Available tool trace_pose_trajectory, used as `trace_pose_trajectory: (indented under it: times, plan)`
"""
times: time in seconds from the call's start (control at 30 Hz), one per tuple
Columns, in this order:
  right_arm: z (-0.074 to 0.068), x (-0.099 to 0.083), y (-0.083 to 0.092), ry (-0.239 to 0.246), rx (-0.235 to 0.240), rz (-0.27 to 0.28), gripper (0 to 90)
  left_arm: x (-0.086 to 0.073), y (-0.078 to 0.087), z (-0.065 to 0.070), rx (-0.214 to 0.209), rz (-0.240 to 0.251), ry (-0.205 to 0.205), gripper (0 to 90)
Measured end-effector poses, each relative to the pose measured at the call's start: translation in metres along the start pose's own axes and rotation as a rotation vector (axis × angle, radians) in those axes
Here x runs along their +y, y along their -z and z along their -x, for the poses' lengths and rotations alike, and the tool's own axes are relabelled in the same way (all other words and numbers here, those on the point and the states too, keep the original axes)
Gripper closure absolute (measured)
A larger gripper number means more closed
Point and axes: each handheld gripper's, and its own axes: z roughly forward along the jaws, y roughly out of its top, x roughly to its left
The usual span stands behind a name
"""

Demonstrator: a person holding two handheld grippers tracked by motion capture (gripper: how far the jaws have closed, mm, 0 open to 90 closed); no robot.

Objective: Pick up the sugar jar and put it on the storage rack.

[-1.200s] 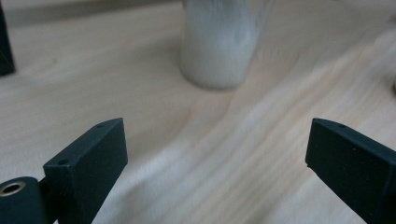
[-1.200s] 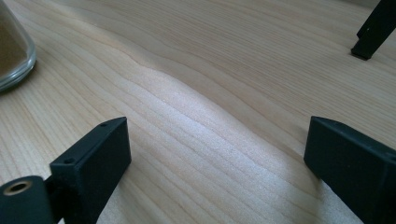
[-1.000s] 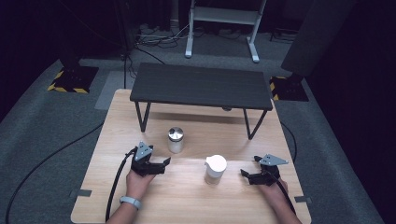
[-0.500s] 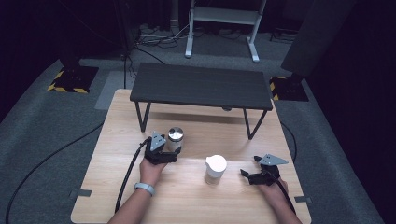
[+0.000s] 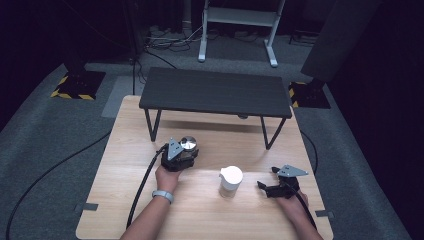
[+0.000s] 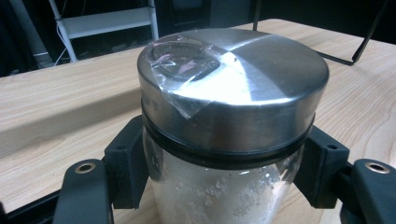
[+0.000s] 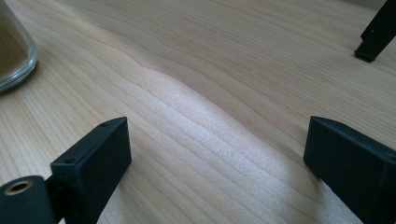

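**Left tongs around steel-lidded jar, right tongs wide and empty**

Left tongs [image 6: 219, 179] set around a glass jar [image 6: 219, 196] with a steel lid [image 5: 188, 143], one jaw at each side just under the lid; actual contact hard to tell. Jar upright on the wooden tabletop [image 5: 125, 165], near the small black bench [image 5: 215, 92]. Right tongs [image 7: 219, 158] spread wide over bare wood, holding nothing. White-lidded jar [image 5: 230, 181] upright between the two hands, apart from both.

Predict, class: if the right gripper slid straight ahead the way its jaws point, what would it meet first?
Probably nothing soon: the right gripper, open, faces bare wooden table; the glass jar sits off to one side.
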Motion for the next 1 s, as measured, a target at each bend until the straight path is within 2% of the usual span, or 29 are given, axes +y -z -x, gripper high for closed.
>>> trace_pose_trajectory:
  times: [0.13, 0.23, 0.4, 0.5, 0.53, 0.63, 0.7, 0.73, 0.9, 1.0]
  plan:
    - [0.0, 0.0, 0.0, 0.0, -0.001, 0.0, 7.1, 0.002, 0.0, -0.002, -0.007, -0.008, 0.002, 31.1]
    - [0.0, 0.0, 0.0, -0.001, -0.001, 0.0, 7.1, 0.006, 0.003, -0.001, 0.005, -0.02, 0.001, 31.1]
    - [0.0, 0.0, 0.0, -0.001, -0.002, 0.0, 7.1, 0.017, 0.012, -0.002, -0.009, 0.0, 0.023, 31.1]
    - [0.0, 0.0, 0.0, -0.001, -0.002, 0.0, 7.1, 0.025, 0.015, -0.002, -0.024, 0.019, 0.019, 31.0]
    - [0.0, 0.0, 0.0, -0.001, -0.002, 0.0, 7.1, 0.032, 0.016, -0.003, -0.046, 0.042, 0.019, 31.0]
    - [0.0, 0.0, 0.0, -0.001, -0.001, 0.0, 7.1, 0.049, 0.015, -0.006, -0.081, 0.04, 0.012, 31.0]
    - [0.0, 0.0, 0.0, 0.0, -0.001, 0.0, 7.1, 0.062, 0.015, -0.004, -0.081, 0.047, -0.011, 31.0]
    - [0.0, 0.0, 0.0, 0.0, -0.001, 0.0, 7.1, 0.062, 0.015, -0.004, -0.081, 0.047, -0.011, 31.0]
    - [0.0, 0.0, 0.0, 0.0, -0.001, 0.0, 7.1, 0.086, 0.023, -0.005, -0.081, 0.094, -0.008, 31.0]
    - [0.0, 0.0, 0.0, 0.0, 0.0, 0.0, 7.1, 0.101, 0.028, -0.007, -0.088, 0.093, -0.002, 31.0]
